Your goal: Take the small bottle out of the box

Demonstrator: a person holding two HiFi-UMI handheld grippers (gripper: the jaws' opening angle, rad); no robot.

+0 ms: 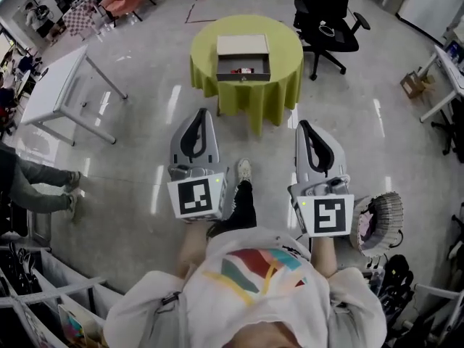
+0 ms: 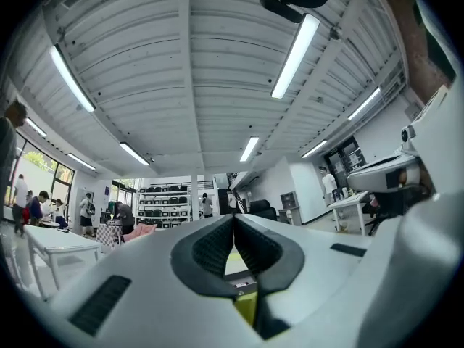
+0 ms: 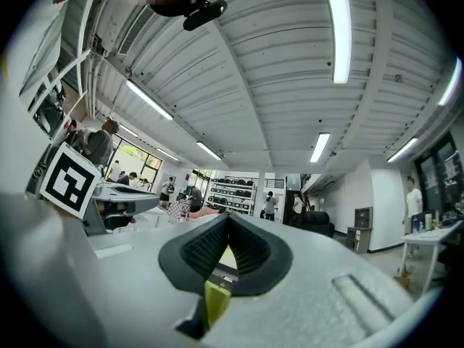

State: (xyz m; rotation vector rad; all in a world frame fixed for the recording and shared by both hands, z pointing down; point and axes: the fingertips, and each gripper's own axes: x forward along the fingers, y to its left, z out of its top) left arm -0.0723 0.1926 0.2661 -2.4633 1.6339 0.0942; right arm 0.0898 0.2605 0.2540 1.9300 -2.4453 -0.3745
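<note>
From where I stand there are two grippers, one in each of the person's hands, held side by side and pointing ahead at one round table draped in a yellow-green cloth. The left gripper has its two ribbed fingers pressed together at the tips with nothing between them, and its own view shows the same closed, empty tips. The right gripper matches it, its two jaws meeting at the tip and holding nothing. Each gripper carries one marker cube, so two in all, the left one and the right one. On the round table sits one box, grey, with a pale panel over its far half and the near half open. In that open part lies the one small bottle, a little dark and red shape, well apart from both grippers. One black office chair stands just right of the round table, and one white table stands off to its left. One pale shoe of the person shows on the floor between the grippers.
</note>
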